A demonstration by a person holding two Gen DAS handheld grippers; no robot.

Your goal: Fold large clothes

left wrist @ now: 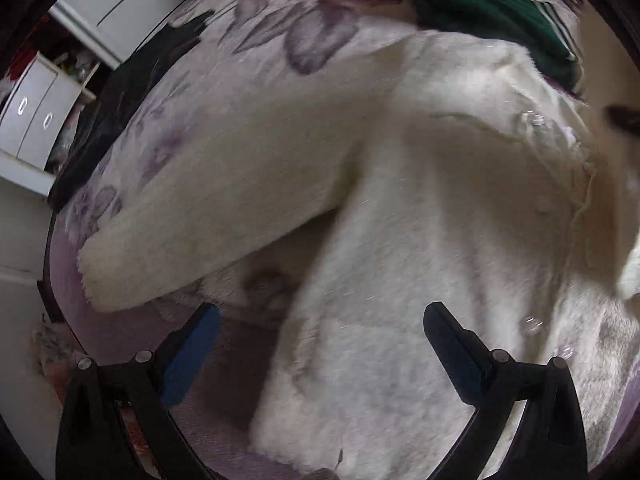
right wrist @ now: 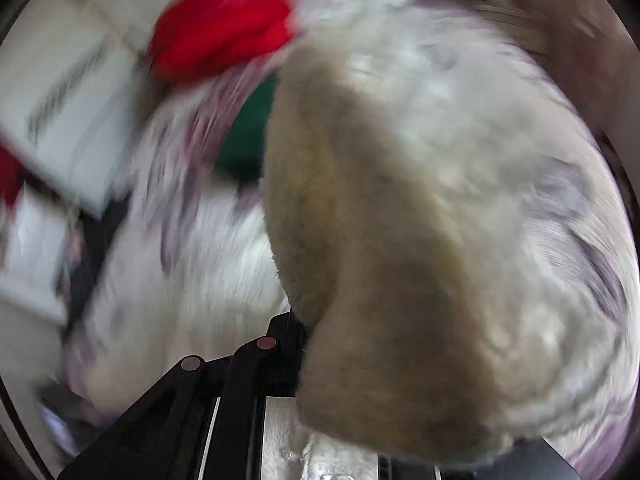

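A large fluffy white garment [left wrist: 420, 216] lies spread on a floral bedspread [left wrist: 256, 40], one sleeve [left wrist: 224, 208] stretched to the left. My left gripper [left wrist: 320, 320] is open and empty, hovering just above the garment's lower edge. In the right wrist view, which is motion-blurred, my right gripper [right wrist: 304, 344] is shut on a fold of the white garment [right wrist: 380, 260], which hangs over the fingers and hides the right one; only the left finger [right wrist: 284, 340] shows.
A dark green knit garment [left wrist: 488, 12] lies at the bed's far side and shows in the right wrist view [right wrist: 248, 136]. A red cloth [right wrist: 224, 24] lies beyond it. A black garment [left wrist: 120, 100] lies at the bed's left edge. White drawers [left wrist: 36, 116] stand left.
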